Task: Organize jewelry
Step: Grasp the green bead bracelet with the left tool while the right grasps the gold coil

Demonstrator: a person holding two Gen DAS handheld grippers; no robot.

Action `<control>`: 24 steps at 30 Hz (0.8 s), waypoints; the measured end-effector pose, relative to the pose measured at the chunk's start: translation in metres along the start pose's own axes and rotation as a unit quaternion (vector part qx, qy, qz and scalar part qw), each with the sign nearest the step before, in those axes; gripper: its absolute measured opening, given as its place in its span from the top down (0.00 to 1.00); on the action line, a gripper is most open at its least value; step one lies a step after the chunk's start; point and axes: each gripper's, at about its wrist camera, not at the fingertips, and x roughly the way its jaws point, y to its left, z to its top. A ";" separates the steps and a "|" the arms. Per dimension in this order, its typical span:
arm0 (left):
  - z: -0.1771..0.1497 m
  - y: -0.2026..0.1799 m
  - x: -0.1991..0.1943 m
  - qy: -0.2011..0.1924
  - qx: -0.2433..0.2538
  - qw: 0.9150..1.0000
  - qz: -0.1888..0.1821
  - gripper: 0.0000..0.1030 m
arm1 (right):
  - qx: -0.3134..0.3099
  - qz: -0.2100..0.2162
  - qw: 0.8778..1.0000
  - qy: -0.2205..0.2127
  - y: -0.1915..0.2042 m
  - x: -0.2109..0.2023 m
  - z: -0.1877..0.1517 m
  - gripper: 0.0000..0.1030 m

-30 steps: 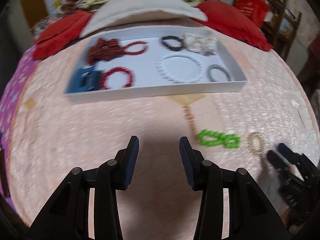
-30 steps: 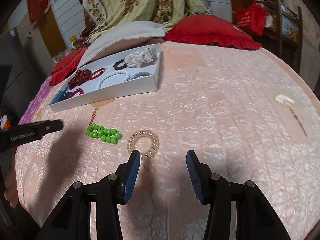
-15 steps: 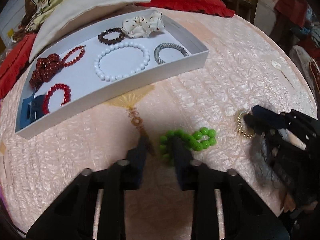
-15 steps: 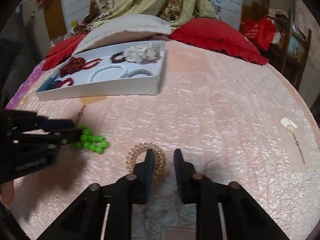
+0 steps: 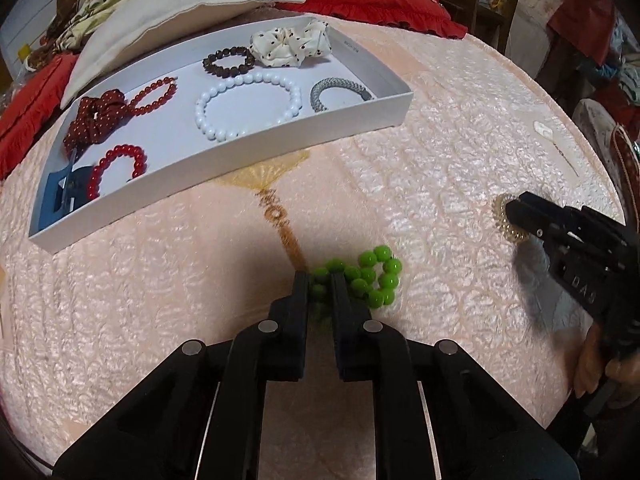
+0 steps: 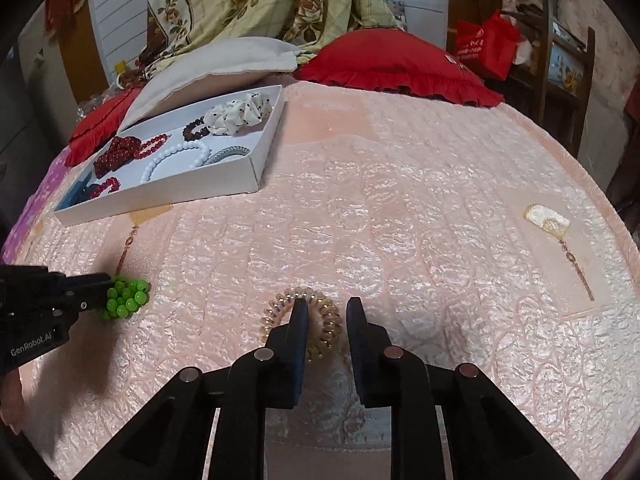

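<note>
A green bead bracelet lies bunched on the pink bedspread. My left gripper is shut on its near end; it also shows in the right wrist view. A gold spiral hair tie lies in front of my right gripper, whose narrowly open fingers straddle its right side. It also shows in the left wrist view. A white tray at the back holds several bracelets, a white scrunchie and a blue hair clip.
A white hair pin with a chain lies far right on the bedspread. Red cushions and a cream pillow sit behind the tray. A wooden shelf stands at the back right.
Both grippers moved forward and down to the jewelry. The left closed on the green bracelet. The right narrowed around the gold hair tie.
</note>
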 end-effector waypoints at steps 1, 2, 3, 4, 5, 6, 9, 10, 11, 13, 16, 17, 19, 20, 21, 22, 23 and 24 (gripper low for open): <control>0.001 0.000 0.001 0.000 -0.003 1.000 -0.001 0.88 | -0.004 0.000 1.000 -0.002 0.002 0.001 0.000 0.82; 0.002 0.001 0.001 0.000 -0.007 1.000 -0.002 0.87 | -0.007 0.001 1.000 -0.003 0.003 0.001 0.000 0.82; 0.002 0.000 0.001 0.000 -0.009 1.000 0.000 0.87 | -0.012 0.006 1.000 -0.005 0.006 0.001 0.000 0.82; 0.001 0.000 0.000 0.001 -0.008 1.000 0.001 0.87 | -0.016 0.012 1.000 -0.006 0.008 0.002 0.000 0.82; 0.000 0.000 -0.001 0.004 -0.006 1.000 0.001 0.88 | -0.018 0.018 1.000 -0.007 0.010 0.002 0.001 0.85; -0.001 -0.001 -0.002 0.011 -0.009 1.000 -0.004 0.92 | -0.017 0.025 1.000 -0.005 0.011 0.002 0.001 0.90; -0.005 0.003 -0.017 0.001 -0.025 1.000 -0.012 0.92 | 0.007 0.055 0.998 -0.003 0.008 -0.006 0.002 0.90; -0.008 0.004 -0.024 -0.004 -0.030 0.999 -0.013 0.92 | 0.011 0.058 0.998 -0.007 0.008 -0.010 0.002 0.90; -0.010 0.007 -0.033 -0.012 -0.037 0.999 -0.017 0.92 | 0.012 0.060 0.998 -0.012 0.009 -0.015 0.001 0.90; -0.014 0.012 -0.051 -0.027 -0.048 0.998 -0.022 0.92 | 0.013 0.063 0.998 -0.018 0.012 -0.023 0.001 0.90; -0.019 0.017 -0.076 -0.047 -0.064 0.996 -0.029 0.92 | 0.019 0.070 0.997 -0.028 0.013 -0.038 0.002 0.90; -0.020 0.019 -0.082 -0.053 -0.069 0.996 -0.028 0.92 | 0.023 0.073 0.997 -0.031 0.013 -0.043 0.002 0.90; -0.024 0.021 -0.097 -0.064 -0.077 0.995 -0.029 0.92 | 0.027 0.082 0.996 -0.037 0.014 -0.051 0.001 0.90; -0.028 0.022 -0.104 -0.070 -0.080 0.994 -0.028 0.92 | 0.027 0.085 0.995 -0.038 0.015 -0.055 0.001 0.90; -0.030 0.023 -0.109 -0.074 -0.080 0.994 -0.025 0.92 | 0.027 0.090 0.995 -0.041 0.016 -0.060 0.001 0.90; -0.035 0.022 -0.117 -0.081 -0.079 0.993 -0.016 0.92 | 0.027 0.092 0.994 -0.043 0.018 -0.064 0.001 0.90; -0.037 0.021 -0.122 -0.085 -0.078 0.993 -0.010 0.92 | 0.027 0.095 0.994 -0.045 0.019 -0.068 0.000 0.90; -0.040 0.020 -0.126 -0.090 -0.078 0.993 -0.004 0.92 | 0.026 0.098 0.994 -0.047 0.021 -0.073 0.000 0.90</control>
